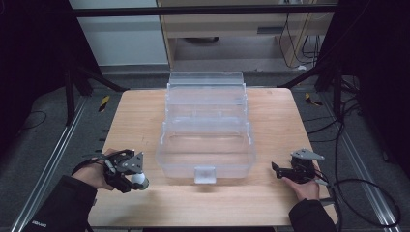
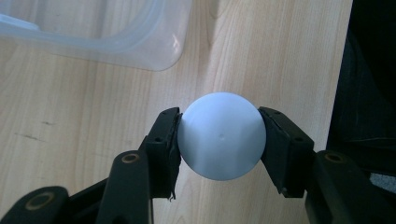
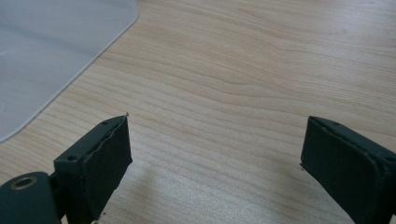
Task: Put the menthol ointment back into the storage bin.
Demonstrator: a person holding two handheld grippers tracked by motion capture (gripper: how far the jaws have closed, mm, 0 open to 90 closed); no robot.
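A pale blue-white ball [image 2: 221, 135] sits clamped between the two black jaws of my left gripper [image 2: 220, 140]. From above, that ball [image 1: 139, 179] and the left gripper [image 1: 138, 180] are near the table's front left, just left of a clear plastic box. The clear plastic box [image 1: 207, 150] stands open in the middle of the wooden table [image 1: 145, 111], its lid [image 1: 205, 79] tipped back. My right gripper [image 3: 215, 154] is open over bare wood, nothing between its pads. It rests at the front right [image 1: 275, 168], pointing left toward the box.
The box has a small front latch [image 1: 204, 174]. A corner of the box [image 2: 159, 51] lies ahead of the left gripper, and its edge [image 3: 46, 60] lies to the upper left of the right one. Cables [image 1: 367, 193] trail off the table's right side.
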